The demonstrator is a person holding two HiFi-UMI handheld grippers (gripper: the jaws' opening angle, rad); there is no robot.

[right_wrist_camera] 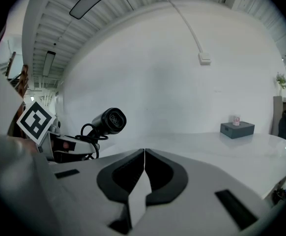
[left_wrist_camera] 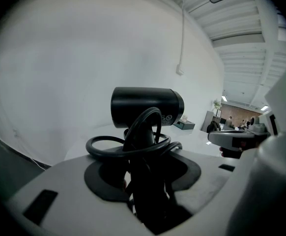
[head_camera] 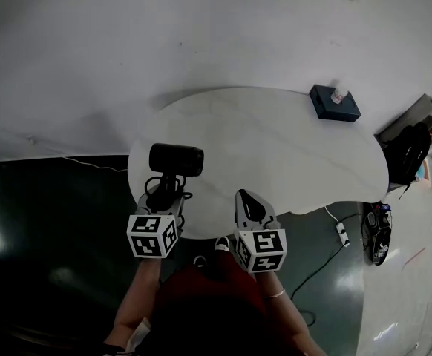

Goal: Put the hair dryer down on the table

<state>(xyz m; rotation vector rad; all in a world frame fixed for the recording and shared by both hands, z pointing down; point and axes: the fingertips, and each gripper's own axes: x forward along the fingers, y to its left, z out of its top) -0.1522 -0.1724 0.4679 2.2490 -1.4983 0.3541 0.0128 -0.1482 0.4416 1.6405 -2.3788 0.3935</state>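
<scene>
Far off, dark box (head_camera: 334,103) on table (head_camera: 275,150)

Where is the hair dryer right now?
The hair dryer is held upright in the left gripper, at the near-left edge of the white table in the head view.

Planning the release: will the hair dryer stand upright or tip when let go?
Likely tips: the hair dryer has a bulky barrel atop the narrow handle that the left gripper grips. The round barrel may roll. Its looped cord looks floppy, might uncoil.
</scene>
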